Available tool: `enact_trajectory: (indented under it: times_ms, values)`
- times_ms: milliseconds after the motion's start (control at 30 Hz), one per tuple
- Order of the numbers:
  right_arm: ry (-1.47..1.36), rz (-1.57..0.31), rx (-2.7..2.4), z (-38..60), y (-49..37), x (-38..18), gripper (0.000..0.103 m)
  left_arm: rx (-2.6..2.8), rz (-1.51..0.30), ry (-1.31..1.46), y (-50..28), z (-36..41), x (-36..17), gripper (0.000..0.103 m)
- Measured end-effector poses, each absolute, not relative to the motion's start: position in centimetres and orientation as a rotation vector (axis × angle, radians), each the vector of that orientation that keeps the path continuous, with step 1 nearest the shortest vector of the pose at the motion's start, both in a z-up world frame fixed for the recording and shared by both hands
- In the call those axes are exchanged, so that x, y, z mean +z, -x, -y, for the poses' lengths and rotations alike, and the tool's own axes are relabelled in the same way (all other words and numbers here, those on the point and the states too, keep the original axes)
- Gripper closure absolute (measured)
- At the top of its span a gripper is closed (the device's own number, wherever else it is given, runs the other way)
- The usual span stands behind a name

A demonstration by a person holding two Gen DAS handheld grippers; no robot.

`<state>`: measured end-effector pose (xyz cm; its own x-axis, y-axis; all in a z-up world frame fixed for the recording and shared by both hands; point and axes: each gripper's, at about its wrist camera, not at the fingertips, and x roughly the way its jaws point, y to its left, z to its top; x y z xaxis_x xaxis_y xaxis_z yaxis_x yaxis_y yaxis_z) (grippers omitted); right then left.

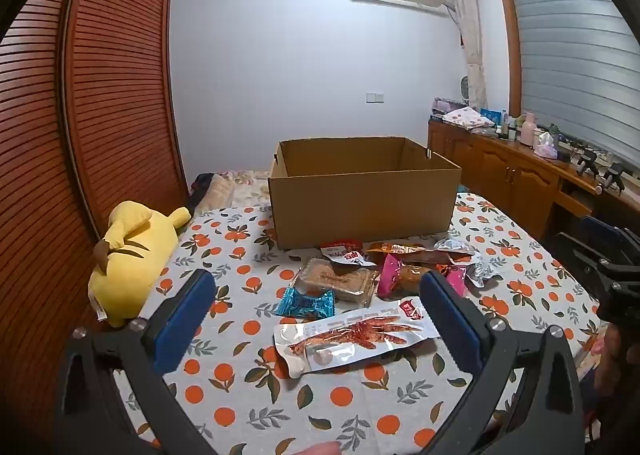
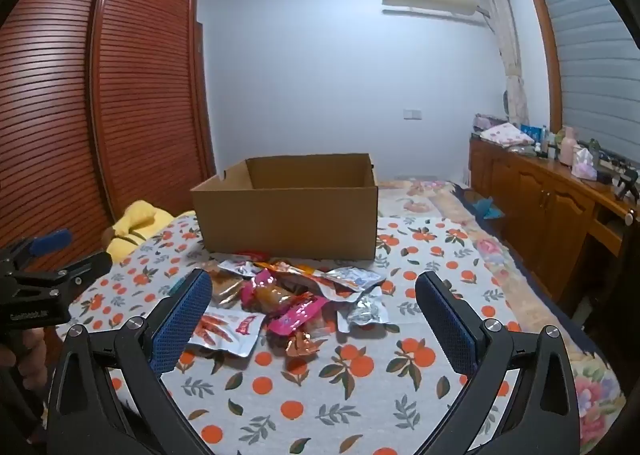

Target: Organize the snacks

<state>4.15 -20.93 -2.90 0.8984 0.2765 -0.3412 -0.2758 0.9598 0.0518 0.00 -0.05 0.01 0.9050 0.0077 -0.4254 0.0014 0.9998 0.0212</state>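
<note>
Two grippers: both held over the near part of a bed with an orange-print cover [image 1: 240, 339], both tilted slightly down toward the snacks.
Left gripper [image 1: 316, 319]: jaws spread as wide as they go, nothing between the blue pads; the white packet with a red chicken-foot picture [image 1: 352, 337] lies flat on the cover in the gap, untouched.
Right gripper [image 2: 314, 317]: jaws likewise fully apart, gripping nothing; the snack pile shows between its fingers on the cover.
Snack pile [image 2: 296, 295]: loose packets heaped near the middle of the bed, just in front of the box.
Pile contents: a clear-wrapped brown cake [image 1: 338, 281], a blue wrapper [image 1: 306, 303] at its near left, a pink packet [image 1: 400, 275], a red-and-white packet [image 1: 346, 253] touching the box's near wall, crumpled silver packets [image 2: 364, 309] on the right.
Cardboard box [image 1: 360, 207]: open-topped, upright, far of the pile; its inside floor is hidden.
Yellow plush toy [image 1: 132, 263]: at the left edge of the bed, beside the slatted wooden wardrobe [image 1: 100, 95].
Wooden cabinet [image 2: 540, 207]: along the right wall, cluttered on top.
</note>
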Motion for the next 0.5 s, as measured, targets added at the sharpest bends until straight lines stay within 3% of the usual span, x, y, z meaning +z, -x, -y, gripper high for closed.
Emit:
enact_trajectory:
  times_ms: [500]
  values:
    - [0.005,-0.350,0.276,21.01,-3.84,-2.85,0.000,0.001,-0.436,-0.012,0.01,0.02,0.00,0.000]
